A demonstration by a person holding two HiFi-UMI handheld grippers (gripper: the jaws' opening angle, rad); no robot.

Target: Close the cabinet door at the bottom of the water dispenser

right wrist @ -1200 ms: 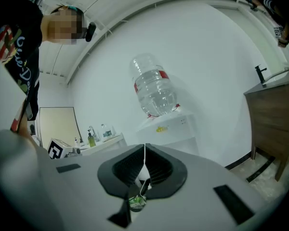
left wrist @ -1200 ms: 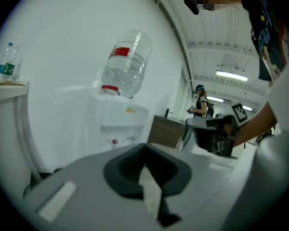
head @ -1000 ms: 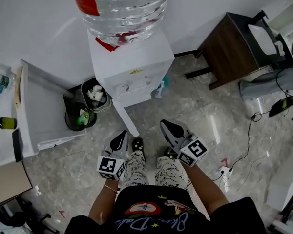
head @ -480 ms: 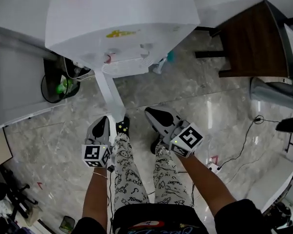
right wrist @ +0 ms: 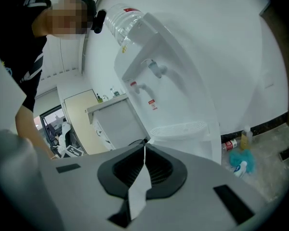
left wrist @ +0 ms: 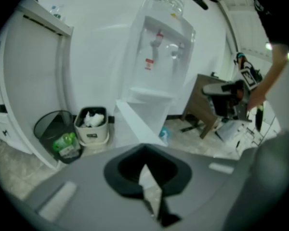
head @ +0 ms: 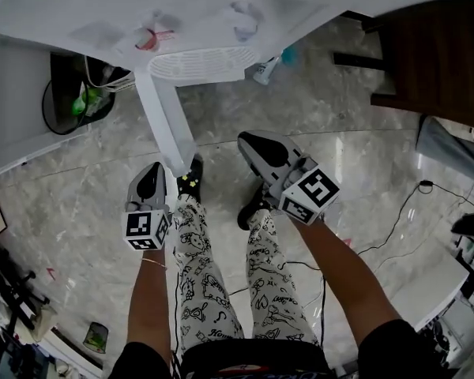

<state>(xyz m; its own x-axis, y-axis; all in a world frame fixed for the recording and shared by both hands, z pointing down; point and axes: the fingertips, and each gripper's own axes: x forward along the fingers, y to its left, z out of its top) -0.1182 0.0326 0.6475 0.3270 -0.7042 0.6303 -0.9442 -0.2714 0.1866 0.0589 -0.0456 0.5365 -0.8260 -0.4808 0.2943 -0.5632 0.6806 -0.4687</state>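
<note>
The white water dispenser (head: 221,14) fills the top of the head view, with its drip tray (head: 199,60) jutting out. Its bottom cabinet door (head: 163,125) stands swung open toward me, seen edge-on as a white slab; it also shows in the left gripper view as the cabinet door (left wrist: 135,124). My left gripper (head: 150,178) is shut and empty, its tip close beside the door's free end. My right gripper (head: 254,144) is shut and empty too, to the right of the door and apart from it. The dispenser (right wrist: 178,90) rises ahead in the right gripper view.
A black bin (head: 73,101) and a small white bin (left wrist: 91,125) stand left of the dispenser, beside a white cupboard (head: 16,133). A brown table (head: 438,50) is at the right. Bottles (right wrist: 241,143) lie by the wall. Cables (head: 407,215) trail on the floor. The person's legs stand between the grippers.
The head has moved in over the dispenser, which now fills the top of the view. Both grippers have come forward, the left one nearing the open door's free end.
</note>
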